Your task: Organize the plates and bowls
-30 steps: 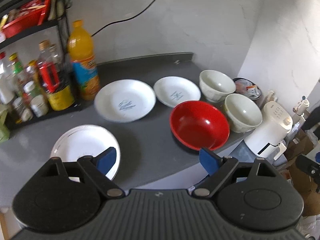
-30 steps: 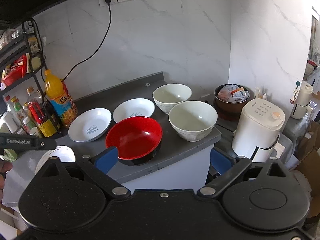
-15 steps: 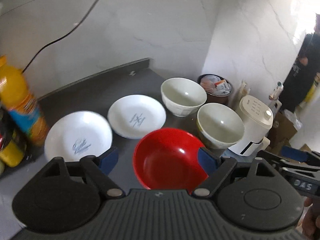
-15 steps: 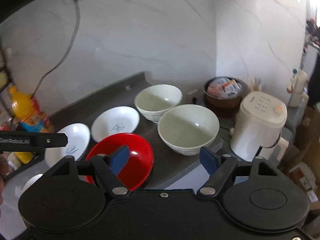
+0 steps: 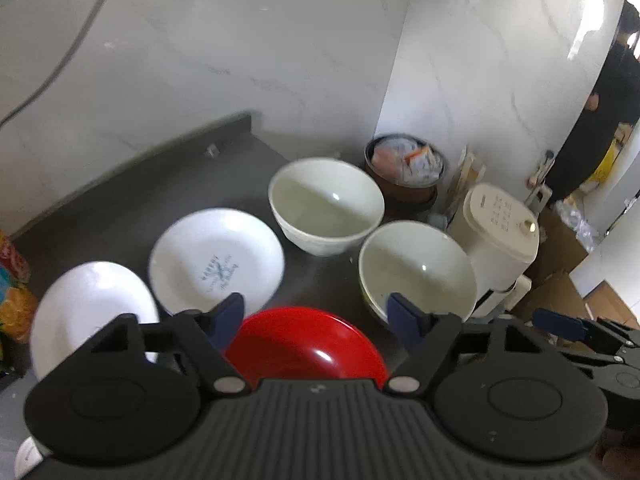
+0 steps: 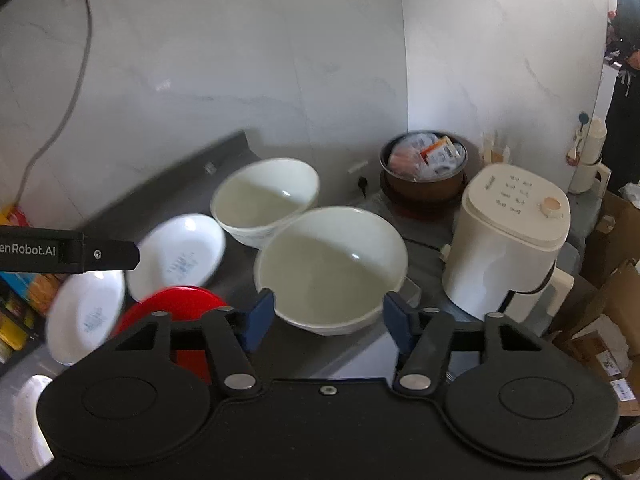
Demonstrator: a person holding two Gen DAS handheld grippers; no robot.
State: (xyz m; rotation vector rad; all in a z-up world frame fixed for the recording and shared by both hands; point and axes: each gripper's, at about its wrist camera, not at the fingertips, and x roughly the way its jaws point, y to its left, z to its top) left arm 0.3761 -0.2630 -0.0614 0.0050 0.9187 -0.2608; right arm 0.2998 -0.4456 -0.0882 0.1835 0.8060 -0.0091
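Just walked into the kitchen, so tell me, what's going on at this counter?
A person holds a two-finger gripper in each hand over a dark counter of dishes. The left gripper hangs open above the red bowl; the right gripper hangs open at the near cream bowl. Neither grips anything. A second cream bowl and two white plates sit separately, nothing stacked yet.

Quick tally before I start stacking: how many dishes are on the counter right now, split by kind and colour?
White plates: 3, two side by side and one at the near left edge, mostly hidden
Cream bowls: 2
Red bowl: 1
Total: 6 dishes. Both tools are open and hold nothing.
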